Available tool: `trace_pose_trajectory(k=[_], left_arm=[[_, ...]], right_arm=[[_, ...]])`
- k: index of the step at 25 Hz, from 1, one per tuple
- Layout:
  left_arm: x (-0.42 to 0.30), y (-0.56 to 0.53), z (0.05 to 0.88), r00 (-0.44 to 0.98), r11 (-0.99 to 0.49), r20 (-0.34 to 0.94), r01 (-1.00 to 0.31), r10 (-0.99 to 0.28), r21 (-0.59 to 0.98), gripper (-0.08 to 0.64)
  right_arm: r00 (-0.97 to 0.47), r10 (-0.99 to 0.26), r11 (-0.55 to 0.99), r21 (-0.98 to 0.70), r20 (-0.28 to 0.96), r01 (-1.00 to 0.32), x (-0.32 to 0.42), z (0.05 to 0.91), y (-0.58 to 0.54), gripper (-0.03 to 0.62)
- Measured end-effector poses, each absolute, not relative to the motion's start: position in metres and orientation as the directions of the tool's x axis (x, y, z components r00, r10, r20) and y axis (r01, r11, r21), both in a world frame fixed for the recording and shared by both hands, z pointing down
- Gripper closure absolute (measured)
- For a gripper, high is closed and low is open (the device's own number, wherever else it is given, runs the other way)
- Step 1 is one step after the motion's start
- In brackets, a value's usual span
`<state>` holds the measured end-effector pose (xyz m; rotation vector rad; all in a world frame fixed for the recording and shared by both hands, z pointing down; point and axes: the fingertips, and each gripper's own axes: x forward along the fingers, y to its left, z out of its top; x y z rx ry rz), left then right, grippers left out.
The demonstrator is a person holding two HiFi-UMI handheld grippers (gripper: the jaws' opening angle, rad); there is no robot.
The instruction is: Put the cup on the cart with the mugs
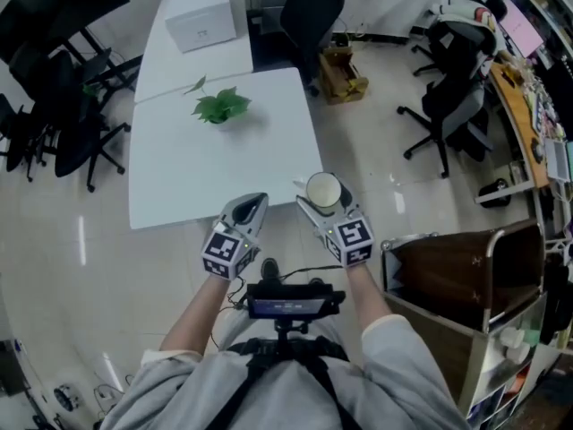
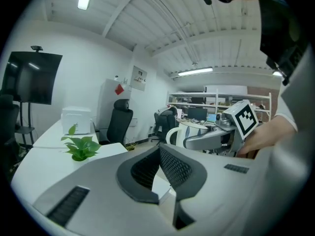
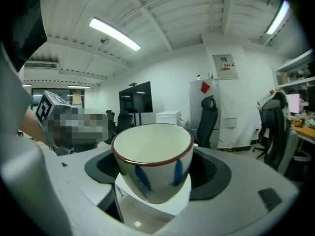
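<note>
Above white table [image 1: 179, 177], near-right corner | right gripper [image 1: 327, 206] pinches white blue-streaked ceramic cup [image 3: 151, 156], upright | left gripper [image 1: 248, 209] jaws pressed together, empty | keep cup level toward brown wooden cart [image 1: 466, 267]

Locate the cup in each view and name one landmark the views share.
Head view: cup right of centre, held in the right gripper.
Left gripper view: right of centre, partly behind that gripper.
Right gripper view: dead centre, between the jaws.
Shared landmark: the black office chair.

The cup [image 1: 323, 190] is at the table's [image 1: 179, 177] near corner (cart [image 1: 448, 267] to its right).
</note>
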<state>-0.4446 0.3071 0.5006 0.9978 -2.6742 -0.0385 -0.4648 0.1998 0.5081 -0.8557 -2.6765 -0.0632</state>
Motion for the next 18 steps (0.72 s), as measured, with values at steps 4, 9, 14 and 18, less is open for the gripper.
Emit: trace_pose_trajectory(k=[4, 9, 14, 18], left_arm=[[-0.450, 0.274, 0.500, -0.611, 0.647, 0.243, -0.754, -0.754, 0.112, 0.558], [-0.444, 0.207, 0.509, -0.402, 0.432, 0.225, -0.895, -0.888, 0.108, 0.558], [-0.392, 0.121, 0.497, -0.209, 0.236, 0.209, -0.965, -0.955, 0.115, 0.558], [-0.346, 0.072, 0.487, -0.072, 0.092, 0.191, -0.991, -0.979, 0.094, 0.558]], right_arm=[[-0.840, 0.434, 0.895, -0.052, 0.327, 0.442, -0.454, 0.512, 0.166, 0.181], [-0.912, 0.228, 0.973, -0.046, 0.342, 0.226, -0.423, 0.514, 0.108, 0.180], [-0.943, 0.029, 0.997, -0.072, 0.331, 0.006, -0.350, 0.502, 0.031, 0.181], [-0.944, -0.096, 0.989, -0.079, 0.317, -0.127, -0.292, 0.490, -0.015, 0.180]])
